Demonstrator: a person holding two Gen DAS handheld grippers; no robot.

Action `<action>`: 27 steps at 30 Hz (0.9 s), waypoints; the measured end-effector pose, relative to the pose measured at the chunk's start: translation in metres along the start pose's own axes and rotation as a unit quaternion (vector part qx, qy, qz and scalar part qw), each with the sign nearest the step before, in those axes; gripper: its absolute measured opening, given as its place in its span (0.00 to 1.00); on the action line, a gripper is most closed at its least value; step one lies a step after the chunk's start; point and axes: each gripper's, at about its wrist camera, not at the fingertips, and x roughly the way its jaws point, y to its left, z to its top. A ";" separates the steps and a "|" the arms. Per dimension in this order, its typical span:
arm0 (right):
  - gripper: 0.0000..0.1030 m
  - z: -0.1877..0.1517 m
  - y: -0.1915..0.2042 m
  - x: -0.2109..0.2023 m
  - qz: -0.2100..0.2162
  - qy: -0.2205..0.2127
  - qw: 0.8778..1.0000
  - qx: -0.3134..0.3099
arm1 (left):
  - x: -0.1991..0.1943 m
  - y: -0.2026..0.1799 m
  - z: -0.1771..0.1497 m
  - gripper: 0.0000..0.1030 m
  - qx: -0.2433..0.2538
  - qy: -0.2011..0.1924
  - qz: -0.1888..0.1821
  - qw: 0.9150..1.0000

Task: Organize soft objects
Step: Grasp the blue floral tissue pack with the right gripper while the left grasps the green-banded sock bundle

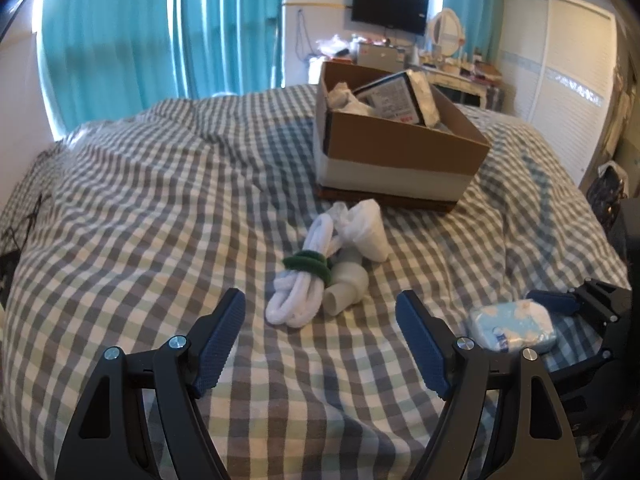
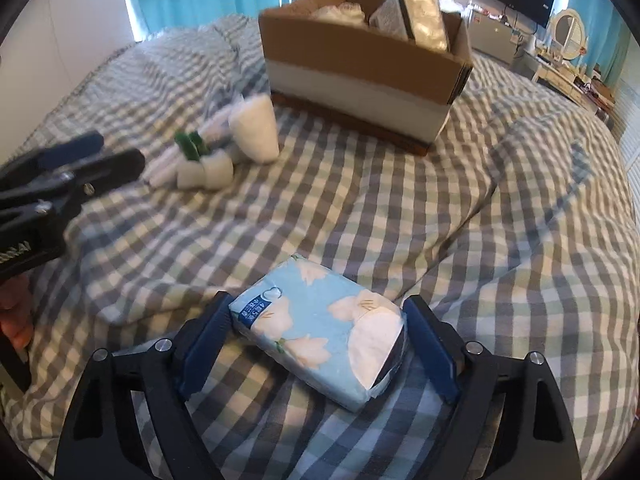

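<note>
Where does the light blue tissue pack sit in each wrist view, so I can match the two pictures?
Left wrist: tissue pack lies low right on the checked bedspread, with the right gripper reaching it from the right edge.
Right wrist: tissue pack sits bottom centre, between the open fingers of the right gripper.
Shared landmark: cardboard box farther up the bed.

We see a soft checked cotton bed cover [image 2: 400, 216], a glossy plastic-wrapped tissue pack [image 2: 320, 332], a matt cardboard box [image 2: 360, 56], white knit socks [image 1: 300, 284], and ribbed blue rubber pads [image 1: 220, 336] on matt black plastic tools.
</note>
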 end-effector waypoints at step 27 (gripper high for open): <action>0.83 0.066 -0.030 0.023 -0.027 -0.073 0.996 0.053 | 0.089 0.020 0.030 0.68 0.012 0.100 -0.002 0.995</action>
